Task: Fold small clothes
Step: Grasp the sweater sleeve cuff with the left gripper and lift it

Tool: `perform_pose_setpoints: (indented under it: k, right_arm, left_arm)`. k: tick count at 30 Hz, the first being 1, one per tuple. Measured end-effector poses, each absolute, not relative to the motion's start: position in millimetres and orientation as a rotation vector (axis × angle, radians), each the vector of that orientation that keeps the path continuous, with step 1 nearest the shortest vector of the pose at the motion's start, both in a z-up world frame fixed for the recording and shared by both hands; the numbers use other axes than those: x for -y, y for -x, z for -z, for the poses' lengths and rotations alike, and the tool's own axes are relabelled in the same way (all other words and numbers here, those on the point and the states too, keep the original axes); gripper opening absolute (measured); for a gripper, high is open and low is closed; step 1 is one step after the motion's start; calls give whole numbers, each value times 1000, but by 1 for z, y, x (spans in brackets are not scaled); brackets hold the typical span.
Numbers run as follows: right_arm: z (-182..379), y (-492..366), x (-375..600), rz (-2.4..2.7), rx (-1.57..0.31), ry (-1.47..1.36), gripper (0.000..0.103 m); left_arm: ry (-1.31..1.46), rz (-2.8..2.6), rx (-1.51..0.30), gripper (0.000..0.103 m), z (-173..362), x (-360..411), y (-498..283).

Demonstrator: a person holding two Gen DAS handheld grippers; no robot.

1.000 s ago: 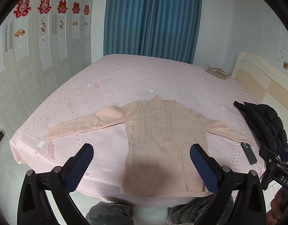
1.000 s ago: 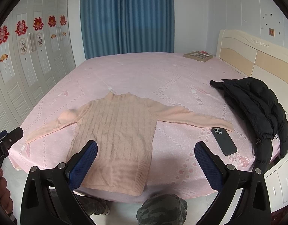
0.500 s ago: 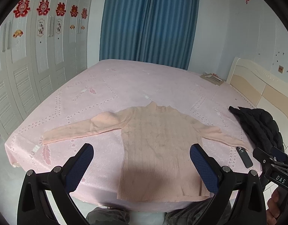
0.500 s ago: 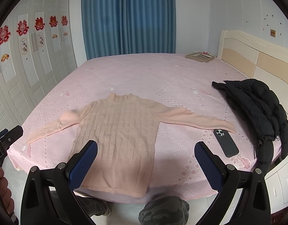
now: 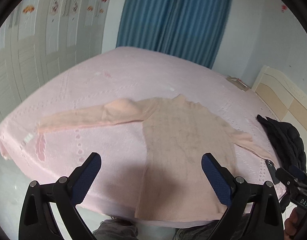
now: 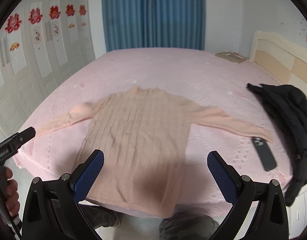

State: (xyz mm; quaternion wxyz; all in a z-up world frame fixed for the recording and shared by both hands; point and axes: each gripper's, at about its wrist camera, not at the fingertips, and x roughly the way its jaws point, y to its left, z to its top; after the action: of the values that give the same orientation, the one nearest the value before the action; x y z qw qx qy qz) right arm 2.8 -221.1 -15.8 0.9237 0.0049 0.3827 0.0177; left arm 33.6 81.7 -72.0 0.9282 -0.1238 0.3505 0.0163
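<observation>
Sweater (image 6: 137, 132) lies flat, apparently; collar away, sleeves spread sideways.

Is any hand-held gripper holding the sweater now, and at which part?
Nothing is held. Left hand-held gripper and right hand-held gripper are open above the sweater.

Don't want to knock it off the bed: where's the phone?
In the right wrist view, the phone lies near the bed's right edge, between the sweater's sleeve cuff and the black jacket.

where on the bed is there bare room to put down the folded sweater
Bare bedspread lies beyond the sweater collar toward the blue curtain, and left of the body below the left sleeve. The right side is crowded: phone by the right cuff, black jacket beyond it.
</observation>
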Motion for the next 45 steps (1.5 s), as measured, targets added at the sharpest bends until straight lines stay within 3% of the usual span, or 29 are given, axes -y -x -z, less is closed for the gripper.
perform_pose_setpoints:
  k: [11, 24, 34, 37, 39, 41, 45]
  right_arm:
    - [97, -65, 189, -76, -846, 26, 101]
    - [126, -129, 172, -112, -869, -92, 96]
    - [154, -146, 179, -105, -933, -210, 96]
    - [158, -151, 175, -101, -945, -203, 96]
    - [158, -156, 171, -96, -934, -186, 96]
    - [156, -162, 168, -85, -908, -163, 96]
    - [144, -186, 168, -86, -845, -163, 96]
  left_arm:
    - [450, -219, -829, 85, 166, -216, -76]
    - [675, -229, -798, 84, 227, -294, -115]
    - [818, -289, -735, 84, 234, -334, -157]
    - [832, -351, -722, 67, 236, -342, -167]
    - [795, -404, -732, 45, 237, -343, -173]
    - [738, -448, -757, 8, 238, -348, -179]
    - [667, -420, -695, 7, 225, -343, -178]
